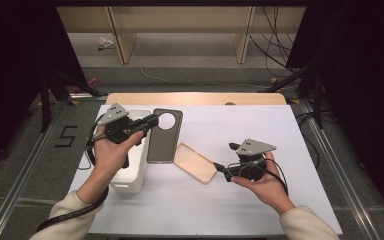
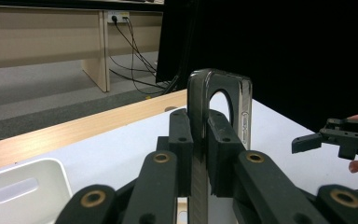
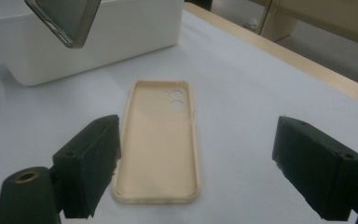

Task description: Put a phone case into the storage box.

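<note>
My left gripper (image 1: pixel 151 121) is shut on a dark smoky phone case (image 1: pixel 164 136) with a big round camera hole, holding it off the table beside the white bin (image 1: pixel 130 175). In the left gripper view the case (image 2: pixel 220 105) stands edge-on, clamped between the pads of my left gripper (image 2: pixel 199 135). A beige phone case (image 1: pixel 195 162) lies hollow side up on the white table cover. My right gripper (image 1: pixel 226 156) hovers just right of it, open. In the right gripper view the beige case (image 3: pixel 161 140) lies ahead of and between the spread jaws of my right gripper (image 3: pixel 205 163), untouched.
The white bin (image 3: pixel 98 32) stands at the table's left, below my left hand. A wooden table edge (image 1: pixel 195 98) runs along the far side of the white cover (image 1: pixel 240 125). Cables and desk legs lie on the floor beyond. My right gripper (image 2: pixel 326 137) shows far right in the left gripper view.
</note>
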`<act>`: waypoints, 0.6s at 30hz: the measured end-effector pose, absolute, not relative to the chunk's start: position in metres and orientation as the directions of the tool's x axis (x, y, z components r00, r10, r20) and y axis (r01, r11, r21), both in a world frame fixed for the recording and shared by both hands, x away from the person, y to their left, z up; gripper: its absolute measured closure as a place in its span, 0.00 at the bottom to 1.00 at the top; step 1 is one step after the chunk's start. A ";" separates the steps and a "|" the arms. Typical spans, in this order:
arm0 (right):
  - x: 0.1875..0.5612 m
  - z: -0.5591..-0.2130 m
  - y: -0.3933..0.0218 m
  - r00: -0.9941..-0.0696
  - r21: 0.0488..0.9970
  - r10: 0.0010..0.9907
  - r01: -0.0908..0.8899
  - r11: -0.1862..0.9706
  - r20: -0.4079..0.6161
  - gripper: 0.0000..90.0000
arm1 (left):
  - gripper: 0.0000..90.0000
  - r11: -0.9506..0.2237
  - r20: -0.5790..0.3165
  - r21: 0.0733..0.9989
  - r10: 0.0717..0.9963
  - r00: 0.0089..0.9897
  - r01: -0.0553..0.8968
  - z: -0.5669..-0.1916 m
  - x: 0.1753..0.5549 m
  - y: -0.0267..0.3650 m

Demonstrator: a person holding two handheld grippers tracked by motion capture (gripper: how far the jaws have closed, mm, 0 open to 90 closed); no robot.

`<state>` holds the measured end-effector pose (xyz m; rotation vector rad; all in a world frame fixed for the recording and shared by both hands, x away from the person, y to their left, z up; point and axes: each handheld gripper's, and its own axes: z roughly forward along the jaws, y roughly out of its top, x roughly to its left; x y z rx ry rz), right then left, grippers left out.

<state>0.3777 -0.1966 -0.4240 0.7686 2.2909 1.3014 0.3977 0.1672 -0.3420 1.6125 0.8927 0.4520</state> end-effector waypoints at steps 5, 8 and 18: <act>0.377 -0.424 -0.201 -0.763 0.874 0.644 0.271 0.403 -0.060 0.18 | 0.91 -0.022 -0.176 0.955 0.759 0.627 0.295 -0.339 0.398 0.173; 0.377 -0.424 -0.202 -0.761 0.875 0.647 0.276 0.397 -0.054 0.18 | 0.91 -0.020 -0.175 0.956 0.763 0.623 0.293 -0.338 0.399 0.176; 0.375 -0.424 -0.209 -0.746 0.881 0.664 0.285 0.378 -0.044 0.18 | 0.91 -0.017 -0.170 0.958 0.769 0.617 0.285 -0.335 0.400 0.181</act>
